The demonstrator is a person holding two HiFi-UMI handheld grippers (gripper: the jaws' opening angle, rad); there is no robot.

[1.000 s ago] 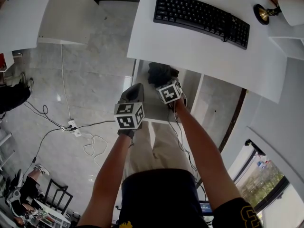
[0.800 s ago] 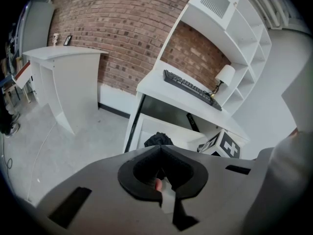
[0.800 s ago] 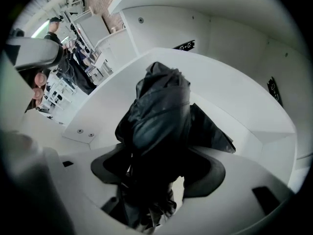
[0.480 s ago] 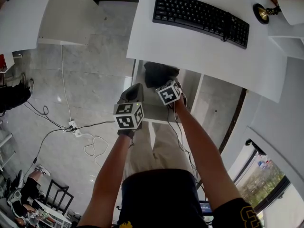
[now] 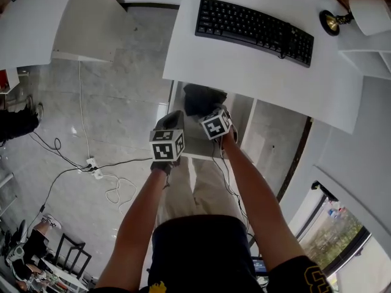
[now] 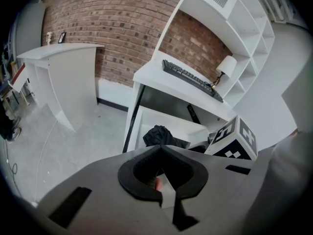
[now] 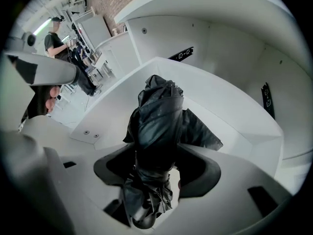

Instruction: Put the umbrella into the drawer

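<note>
A folded black umbrella (image 5: 198,97) hangs with its far end inside the open white drawer (image 5: 194,148) under the desk. My right gripper (image 5: 211,111) points steeply down over the drawer. In the right gripper view the umbrella (image 7: 156,126) runs lengthwise between the jaws of that gripper (image 7: 157,156), which have just been closing and grip it. Its near end hangs close to the camera. To the left, my left gripper (image 5: 174,115) hovers at the drawer's front corner, shut and empty. The left gripper view shows the umbrella (image 6: 159,135) in the drawer (image 6: 168,121) beyond that shut gripper (image 6: 161,156).
The white desk (image 5: 244,63) overhangs the back of the drawer and carries a black keyboard (image 5: 253,23) and a lamp (image 5: 342,14). A white counter (image 5: 73,23) stands to the left. Cables and a power strip (image 5: 93,163) lie on the grey floor.
Both grippers and the umbrella stay almost where they were over the drawer. Only the head view has shifted slightly.
</note>
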